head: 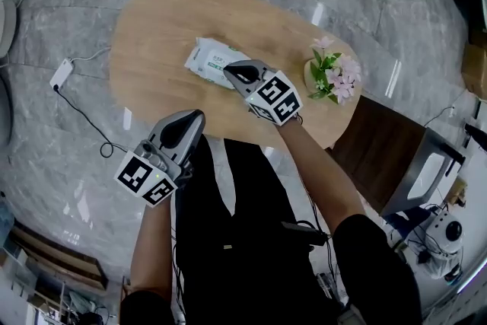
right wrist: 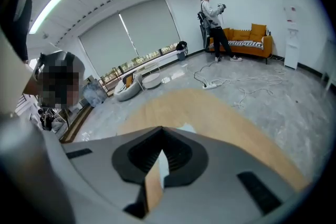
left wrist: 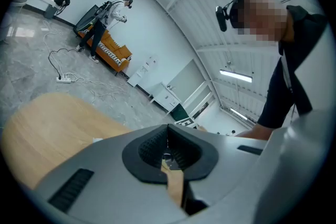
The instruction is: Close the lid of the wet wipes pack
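Head view: we see a pale oval wooden table (head: 152, 49) on a grey marble-patterned floor (head: 61, 4). The white, green-printed soft plastic wet wipes pack (head: 211, 61) lies flat near the table's middle, slightly toward its far side. We cannot tell from here whether its lid is up or down.

The grey right gripper (head: 230, 72), which carries a cube of black-and-white square markers, is over the table's middle. Its tips are at the pack's right end, and we cannot tell whether they touch it. In the right gripper view (right wrist: 161, 131) we read the two jaws as together at the tips and gripping nothing. Only the table top and a sliver of the white pack (right wrist: 185, 127) show just past them.

The matching left gripper (head: 199, 115) hangs at the table's near edge, with its body off the table, above the person's dark clothing. In the left gripper view (left wrist: 168, 128) its jaws also meet at the tips and are empty. Wood of the table (left wrist: 47, 123) lies beyond.

A small round pot of pink flowers with green leaves (head: 332, 77) stands at the table's right end. A white power strip (head: 61, 74) with its cable lies on the floor off the table's left end.
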The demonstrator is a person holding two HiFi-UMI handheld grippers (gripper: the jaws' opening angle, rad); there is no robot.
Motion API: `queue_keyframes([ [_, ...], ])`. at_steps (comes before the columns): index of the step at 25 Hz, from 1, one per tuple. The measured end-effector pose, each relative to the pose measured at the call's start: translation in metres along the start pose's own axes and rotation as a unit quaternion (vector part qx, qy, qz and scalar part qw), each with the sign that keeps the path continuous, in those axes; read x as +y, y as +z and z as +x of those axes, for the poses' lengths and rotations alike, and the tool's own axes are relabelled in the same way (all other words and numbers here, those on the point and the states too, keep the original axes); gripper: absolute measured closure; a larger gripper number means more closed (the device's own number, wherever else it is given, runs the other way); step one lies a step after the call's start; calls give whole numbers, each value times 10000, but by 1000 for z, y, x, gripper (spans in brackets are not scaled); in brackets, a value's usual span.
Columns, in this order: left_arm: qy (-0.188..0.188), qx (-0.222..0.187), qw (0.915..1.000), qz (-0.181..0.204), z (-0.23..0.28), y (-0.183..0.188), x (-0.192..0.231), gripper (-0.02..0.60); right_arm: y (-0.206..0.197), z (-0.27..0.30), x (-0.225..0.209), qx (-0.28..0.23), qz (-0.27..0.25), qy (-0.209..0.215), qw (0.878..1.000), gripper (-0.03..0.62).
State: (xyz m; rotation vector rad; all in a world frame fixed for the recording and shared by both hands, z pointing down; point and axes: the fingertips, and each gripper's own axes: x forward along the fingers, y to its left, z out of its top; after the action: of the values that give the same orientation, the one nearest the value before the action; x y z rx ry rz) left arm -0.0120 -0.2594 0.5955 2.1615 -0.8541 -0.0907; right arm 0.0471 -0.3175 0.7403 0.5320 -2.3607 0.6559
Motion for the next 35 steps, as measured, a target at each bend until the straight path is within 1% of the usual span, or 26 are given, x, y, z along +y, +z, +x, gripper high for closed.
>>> queue_keyframes([
  [2, -86, -47, 9999, 130, -2, 18, -14, 566, 30, -23, 11, -310, 55, 0, 9995, 583],
  [5, -228, -152, 9989, 385, -5, 53, -36, 565, 86, -62, 29, -904, 125, 17, 9958, 583],
  [10, -460, -317, 9955, 766, -11, 113, -94, 566, 177, -151, 70, -1817, 79, 35, 9833, 583],
  [13, -600, -425, 9910, 1117, -23, 152, -128, 566, 229, -200, 104, -2350, -42, 91, 9719, 583],
  [16, -745, -593, 9841, 1501, -38, 192, -156, 566, 277, -247, 131, -2870, -291, 81, 9575, 583],
  [19, -892, -737, 9768, 1802, -59, 217, -182, 566, 310, -297, 158, -3336, -549, 25, 9411, 583],
  [23, -984, -766, 9733, 1927, -90, 220, -203, 566, 320, -347, 200, -3749, -815, -42, 9235, 583],
  [26, -1113, -773, 9708, 1978, -107, 220, -217, 566, 315, -380, 217, -4069, -896, -269, 9087, 583],
  [28, -1209, -728, 9691, 2021, -117, 217, -220, 566, 306, -394, 226, -4267, -891, -327, 8994, 583],
  [31, -1337, -565, 9677, 2060, -125, 207, -218, 566, 286, -402, 243, -4431, -869, -308, 8917, 583],
  [33, -1437, -487, 9665, 2070, -125, 204, -215, 566, 277, -406, 250, -4518, -843, -376, 8874, 583],
  [35, -1569, -435, 9655, 2035, -123, 199, -213, 566, 266, -407, 258, -4560, -760, -433, 8857, 583],
])
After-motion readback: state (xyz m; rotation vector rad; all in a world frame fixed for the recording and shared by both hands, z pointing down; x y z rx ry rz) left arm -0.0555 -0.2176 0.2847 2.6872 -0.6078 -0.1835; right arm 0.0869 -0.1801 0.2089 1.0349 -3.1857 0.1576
